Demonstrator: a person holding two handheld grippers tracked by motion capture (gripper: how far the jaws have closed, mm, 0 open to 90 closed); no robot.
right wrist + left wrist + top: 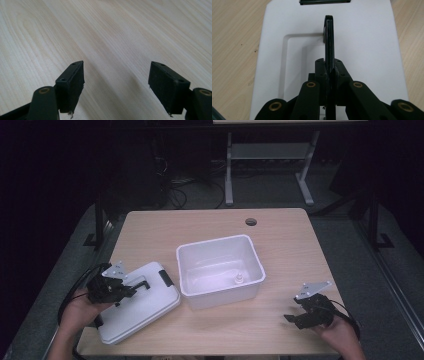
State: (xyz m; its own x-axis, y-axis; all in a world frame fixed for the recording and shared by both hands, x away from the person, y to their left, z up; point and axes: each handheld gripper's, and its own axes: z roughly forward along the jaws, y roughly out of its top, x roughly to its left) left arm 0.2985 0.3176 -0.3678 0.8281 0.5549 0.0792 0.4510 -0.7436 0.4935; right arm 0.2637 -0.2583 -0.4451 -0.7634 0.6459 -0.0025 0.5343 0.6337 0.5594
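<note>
A white lid (145,312) lies flat on the table's front left, with a black latch (166,278) at its end. In the left gripper view the lid (367,50) spreads under the jaws, and its thin black handle (329,35) stands up on edge. My left gripper (330,65) is shut on that handle; in the high view this gripper (131,290) sits over the lid's near end. A white open bin (215,242) stands at the table's middle with a small white piece (239,279) inside. My right gripper (294,320) hovers open over bare wood, nothing between its jaws (116,75).
The wooden table (290,250) has a round cable hole (251,222) near its back edge. Behind it a grey desk frame (270,155) stands on a dark floor with cables. Cables trail from both grippers off the front edge.
</note>
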